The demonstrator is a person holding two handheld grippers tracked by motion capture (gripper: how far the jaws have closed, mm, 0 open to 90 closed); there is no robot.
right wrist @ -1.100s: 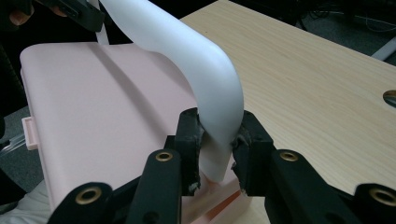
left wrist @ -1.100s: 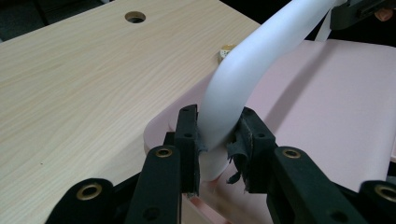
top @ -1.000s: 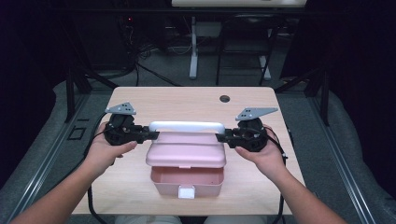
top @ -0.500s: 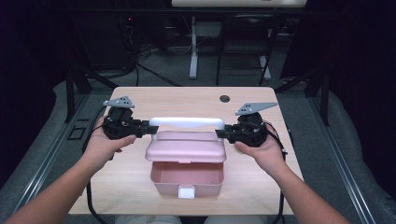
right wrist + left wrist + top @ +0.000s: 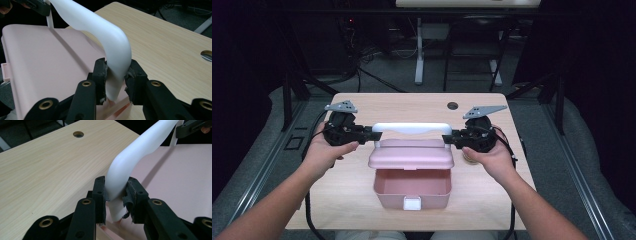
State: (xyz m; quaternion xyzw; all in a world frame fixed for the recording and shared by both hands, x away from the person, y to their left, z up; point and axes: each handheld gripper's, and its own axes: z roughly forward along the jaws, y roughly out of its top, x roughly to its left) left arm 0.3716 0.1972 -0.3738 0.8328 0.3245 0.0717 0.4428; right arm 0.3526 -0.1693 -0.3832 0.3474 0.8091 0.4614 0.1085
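A pink lunch box (image 5: 412,187) stands open at the table's front middle, with a white latch (image 5: 412,202) on its front wall. Its lid (image 5: 411,154) is raised and tilted back, carried by a white arched handle (image 5: 412,128). My left gripper (image 5: 373,134) is shut on the handle's left end, and my right gripper (image 5: 447,139) is shut on its right end. The left gripper view shows the pads (image 5: 103,195) pressing the handle (image 5: 135,152) beside the lid (image 5: 180,177). In the right gripper view the handle (image 5: 100,27) is clamped the same way above the lid (image 5: 45,65).
The wooden table (image 5: 362,107) has a round cable hole (image 5: 452,105) at the back right. A small tan round thing (image 5: 469,157) lies under the right hand. Dark floor, cables and desk legs (image 5: 418,55) lie beyond the table's far edge.
The lid has swung up and back with the handle, so more of the box's inside shows. Both hands have shifted only slightly, still gripping the handle.
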